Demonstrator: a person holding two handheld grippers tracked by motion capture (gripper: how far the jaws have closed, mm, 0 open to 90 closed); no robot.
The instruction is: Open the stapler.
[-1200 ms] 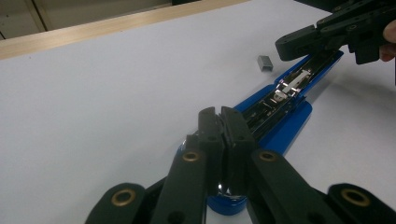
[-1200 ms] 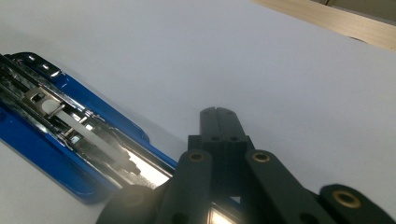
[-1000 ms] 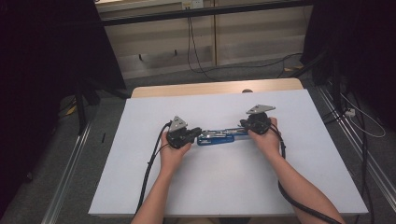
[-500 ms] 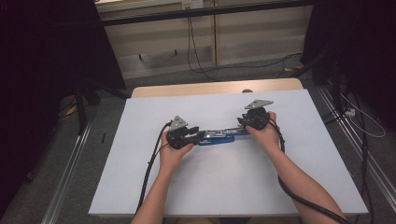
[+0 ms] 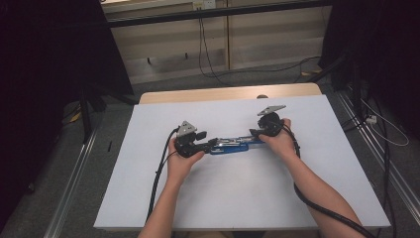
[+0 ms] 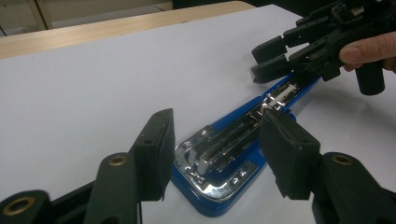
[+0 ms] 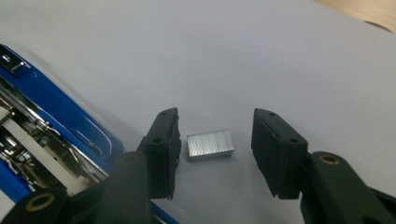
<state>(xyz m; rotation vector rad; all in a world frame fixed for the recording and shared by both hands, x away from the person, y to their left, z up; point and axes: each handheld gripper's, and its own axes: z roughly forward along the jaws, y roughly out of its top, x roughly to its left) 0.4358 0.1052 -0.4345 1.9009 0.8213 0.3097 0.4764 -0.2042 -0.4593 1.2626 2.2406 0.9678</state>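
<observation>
On the white table (image 5: pixel 148 198), from left to right: the left gripper (image 6: pixel 215 154) has just been opening. Its jaws now stand apart, w/ the end of the blue stapler (image 6: pixel 224 158) between them but not squeezed. The stapler lies flat & open in the middle of the table, its shiny metal track up. Next, the right gripper (image 7: pixel 212 151) has just been opening too. A small silver block of staples (image 7: pixel 210 144) sits on the table between its jaws, close to one jaw, not squeezed. I think the job is to load the staples. To do it well: center the block, close gently on its long sides, lift it level, then line it up w/ the track. The left gripper should hold the stapler steady so it doesn't slide.
</observation>
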